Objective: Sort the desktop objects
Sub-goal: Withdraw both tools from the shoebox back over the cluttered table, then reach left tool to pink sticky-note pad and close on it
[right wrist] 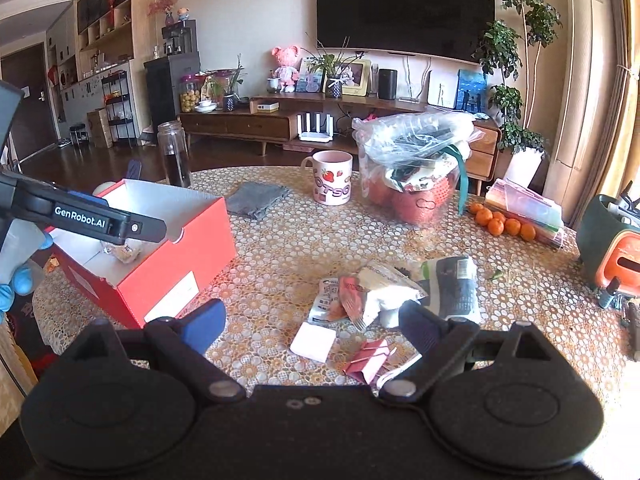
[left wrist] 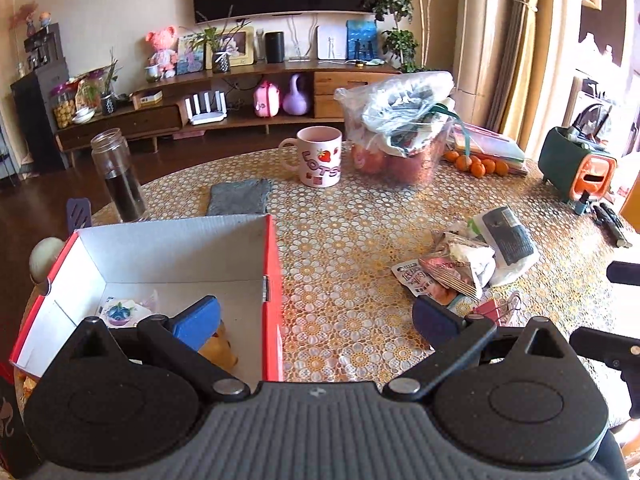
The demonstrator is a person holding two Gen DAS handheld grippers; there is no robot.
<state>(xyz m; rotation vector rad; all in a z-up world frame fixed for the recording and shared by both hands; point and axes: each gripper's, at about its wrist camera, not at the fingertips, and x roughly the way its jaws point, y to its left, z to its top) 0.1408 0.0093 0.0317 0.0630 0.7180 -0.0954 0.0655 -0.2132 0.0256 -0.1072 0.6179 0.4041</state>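
Observation:
A red shoebox (left wrist: pixel 272 272) with a white inside stands at the table's left; it also shows in the right wrist view (right wrist: pixel 176 260). In it lie a small printed packet (left wrist: pixel 120 312) and a yellow item (left wrist: pixel 222 350). My left gripper (left wrist: pixel 316 324) is open and empty, its left finger over the box's right end. My right gripper (right wrist: pixel 312 328) is open and empty, just above a pink eraser-like block (right wrist: pixel 313 342) and a pink binder clip (right wrist: pixel 368 358). A heap of snack wrappers (right wrist: pixel 360 292) and a dark packet (right wrist: pixel 458 286) lies behind them.
A pink mug (right wrist: pixel 332 178), a grey cloth (right wrist: pixel 256 198), a glass jar (right wrist: pixel 174 154), a plastic bag of fruit (right wrist: pixel 416 168), tangerines (right wrist: pixel 500 220), a stack of folders (right wrist: pixel 528 208) and a green-orange holder (right wrist: pixel 612 244) stand farther back on the round table (right wrist: pixel 300 240).

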